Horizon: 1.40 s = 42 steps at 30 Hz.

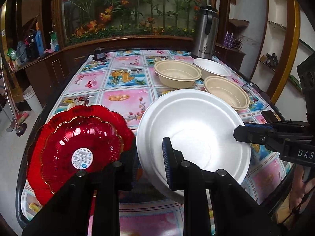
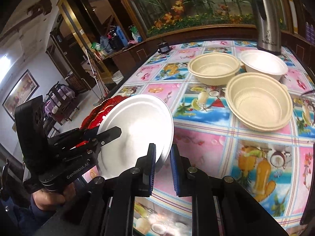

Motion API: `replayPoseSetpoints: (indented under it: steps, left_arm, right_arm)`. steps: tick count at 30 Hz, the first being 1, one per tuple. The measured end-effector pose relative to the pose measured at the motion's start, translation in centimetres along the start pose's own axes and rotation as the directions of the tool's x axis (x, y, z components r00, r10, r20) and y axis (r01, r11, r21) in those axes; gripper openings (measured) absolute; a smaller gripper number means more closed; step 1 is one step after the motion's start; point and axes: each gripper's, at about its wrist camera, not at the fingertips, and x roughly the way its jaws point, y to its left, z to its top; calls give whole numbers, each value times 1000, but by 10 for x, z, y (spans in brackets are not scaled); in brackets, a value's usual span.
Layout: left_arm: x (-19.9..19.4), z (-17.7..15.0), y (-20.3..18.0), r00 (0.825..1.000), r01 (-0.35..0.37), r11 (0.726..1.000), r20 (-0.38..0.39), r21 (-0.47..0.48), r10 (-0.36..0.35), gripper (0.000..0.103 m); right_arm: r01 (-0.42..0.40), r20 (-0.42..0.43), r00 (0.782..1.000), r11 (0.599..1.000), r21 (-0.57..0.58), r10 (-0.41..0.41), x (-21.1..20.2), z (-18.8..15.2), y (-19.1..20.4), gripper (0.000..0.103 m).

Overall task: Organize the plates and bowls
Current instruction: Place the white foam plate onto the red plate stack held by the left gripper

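Pinching opposite edges of one white foam plate (image 1: 193,135), both tools are nearly closed: the left tool (image 1: 151,155) grips the rim nearest the red plates, the right tool (image 2: 163,165) the other side, its blue ribbed pads (image 2: 152,163) pressed on the thin edge. The plate is smooth, round and shallow, held tilted above the worktop (image 2: 206,137). Just beside it lies a stack of red glass plates (image 1: 78,147) with scalloped, ribbed rims and a round label in the middle. Further back stand two beige ribbed bowls (image 2: 258,102) and a white foam bowl (image 2: 263,63), close together. The worktop wears a glossy cloth of pink and blue fruit squares. A steel jug (image 2: 265,17) stands at its far edge before a glass case of artificial flowers (image 1: 133,9); dark wooden shelves hold bottles.
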Motion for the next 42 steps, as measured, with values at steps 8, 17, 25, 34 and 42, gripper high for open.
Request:
replayPoseSetpoints:
  steps: [8,17,25,34,42]
  left_arm:
    - [-15,1,50,997,-67,993,31,-95,70,19]
    - [-16,-15,118,986,-164,960,3,-226,169,19]
    - [4,-26,141,978,-207,942,-55,-263,199,19]
    - [16,-29,150,974,-223,932,-91,-285,206,19]
    - [16,-28,146,974,-223,932,-106,-287,200,27]
  right_arm:
    - [-44,18,999,996,-80,45,16,30,41,17]
    - [-81,-19,997,984,-161,79,81,53,97,16]
    - [-70,-82,995,983,-169,56,139,50,107,16]
    - [-94,-115,991,981,-169,75,163,43,102,17]
    - [-141,-115,986,977,-163,123,153,43,100,37]
